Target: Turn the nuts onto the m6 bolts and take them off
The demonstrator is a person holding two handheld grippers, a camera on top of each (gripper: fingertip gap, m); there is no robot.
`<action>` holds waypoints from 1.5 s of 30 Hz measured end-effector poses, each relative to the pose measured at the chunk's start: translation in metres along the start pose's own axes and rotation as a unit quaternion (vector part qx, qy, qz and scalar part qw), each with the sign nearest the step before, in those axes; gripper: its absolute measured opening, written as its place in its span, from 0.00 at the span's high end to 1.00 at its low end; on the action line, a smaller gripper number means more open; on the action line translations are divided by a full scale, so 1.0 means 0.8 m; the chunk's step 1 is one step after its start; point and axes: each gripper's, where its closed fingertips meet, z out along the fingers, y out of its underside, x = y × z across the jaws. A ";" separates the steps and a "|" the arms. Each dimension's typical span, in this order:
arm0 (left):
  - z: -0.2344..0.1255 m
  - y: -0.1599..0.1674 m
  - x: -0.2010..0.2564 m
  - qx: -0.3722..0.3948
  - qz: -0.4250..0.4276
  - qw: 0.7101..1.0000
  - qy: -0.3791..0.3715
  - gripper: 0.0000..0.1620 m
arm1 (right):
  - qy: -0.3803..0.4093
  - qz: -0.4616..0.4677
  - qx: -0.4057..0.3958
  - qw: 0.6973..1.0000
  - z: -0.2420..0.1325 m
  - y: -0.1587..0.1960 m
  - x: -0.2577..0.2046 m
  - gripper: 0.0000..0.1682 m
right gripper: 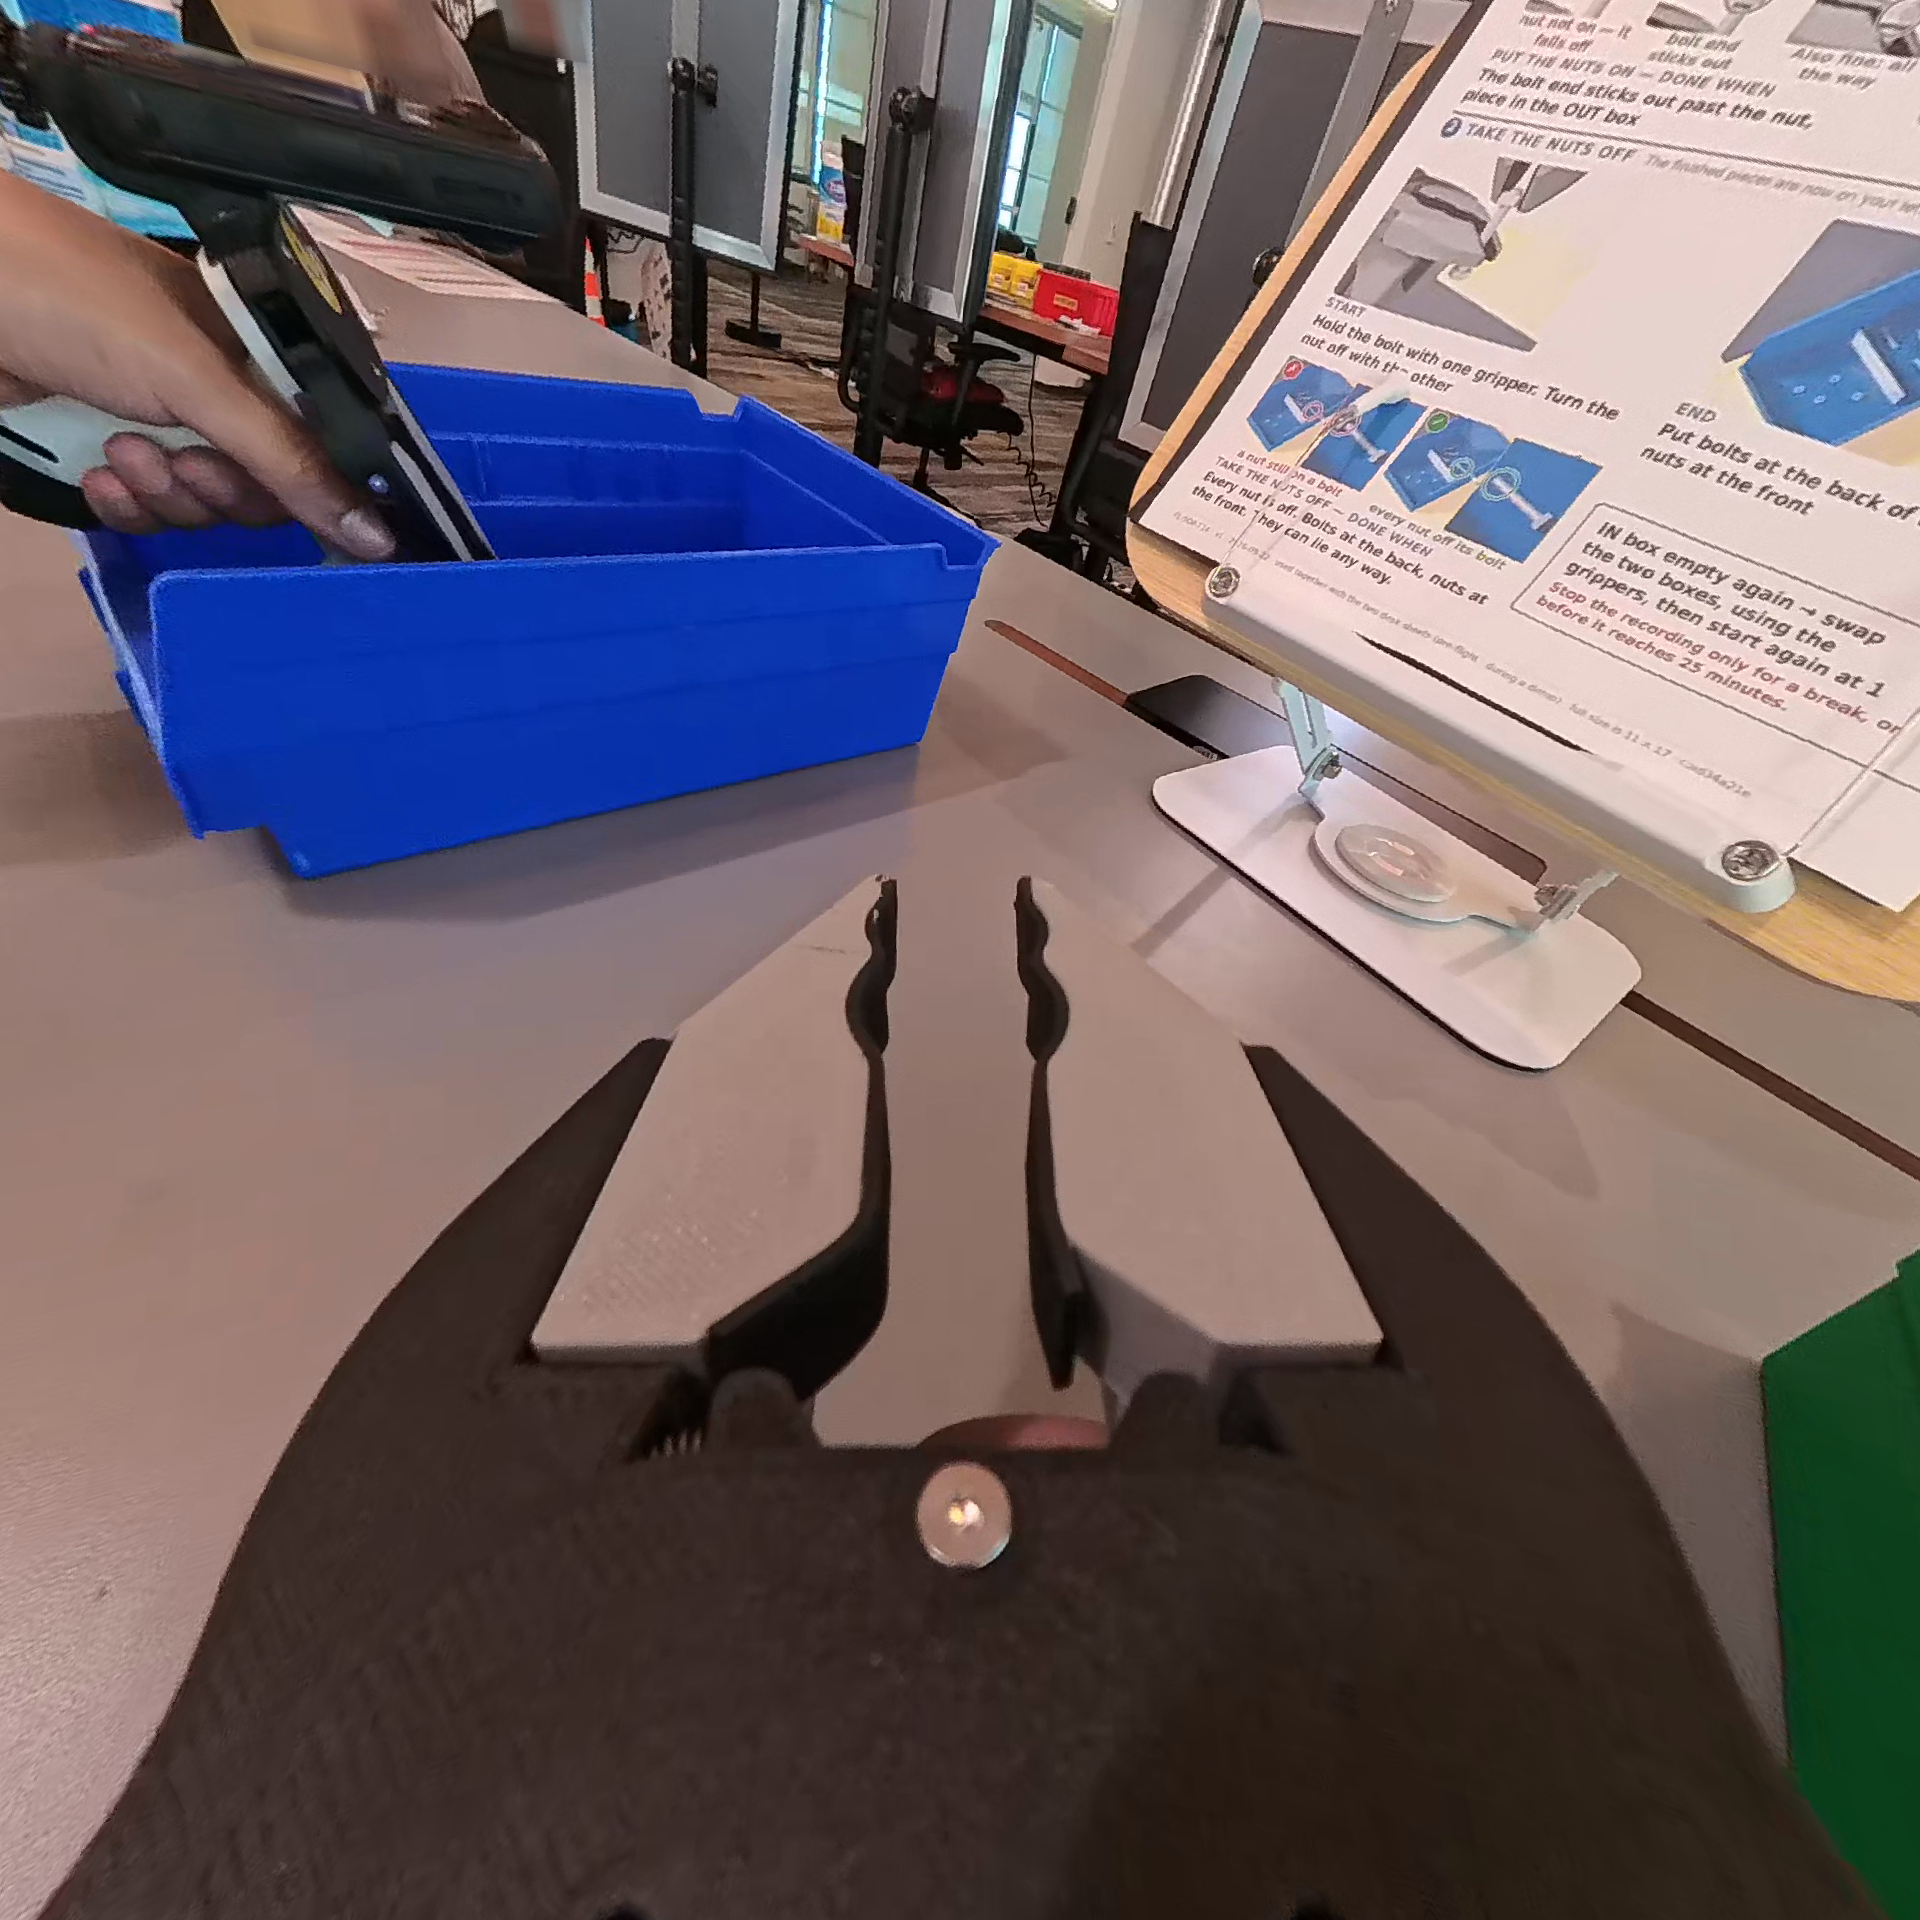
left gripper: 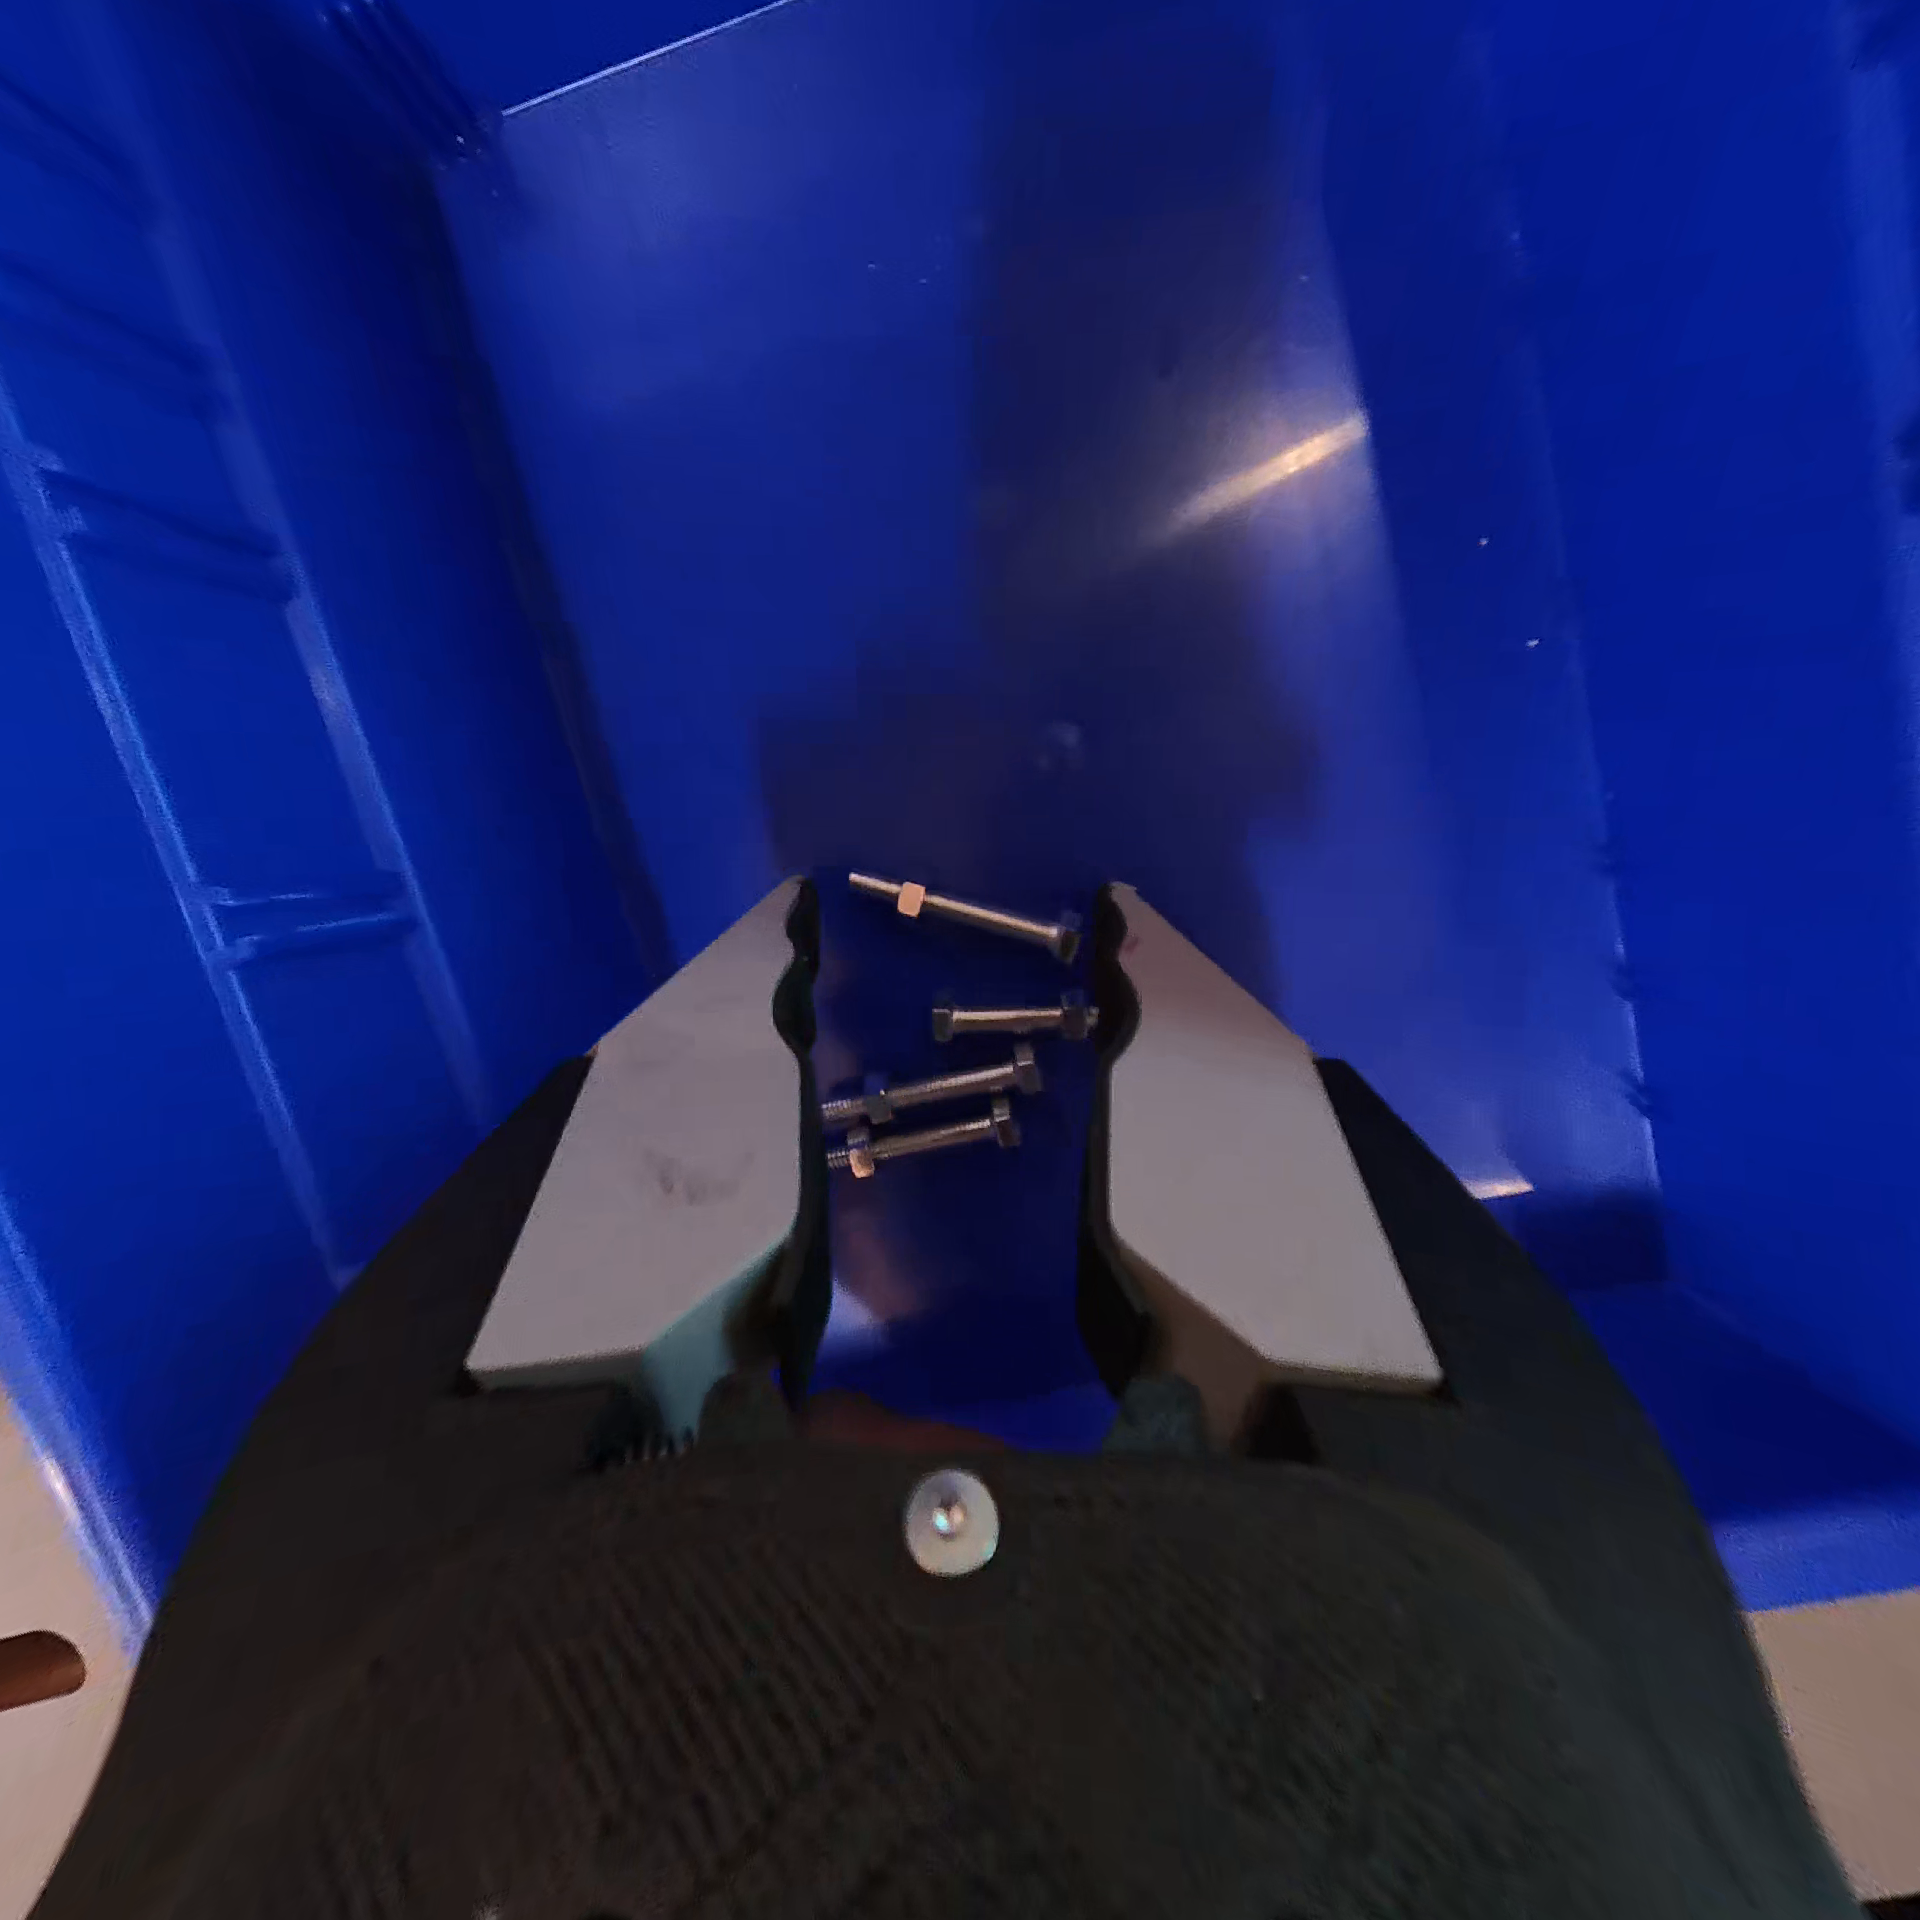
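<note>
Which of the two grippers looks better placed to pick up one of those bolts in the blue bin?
Left. The left gripper is already inside the blue bin, open right above the bolts. The right gripper is open over the bare table, outside the bin.

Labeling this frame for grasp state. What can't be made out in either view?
- Left wrist view: the second bolt's right end is hidden behind the left gripper's right finger.
- Left wrist view: too small to tell how far each nut is threaded.
- Right wrist view: the blue bin's floor and bolts are hidden by its front wall.
- Right wrist view: the green object is cut off by the right edge.
</note>
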 end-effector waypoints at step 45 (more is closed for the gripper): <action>-0.005 -0.004 0.024 -0.022 0.129 0.988 0.076 0.67 | -0.035 -0.008 -0.001 0.999 0.001 -0.002 -0.020 0.92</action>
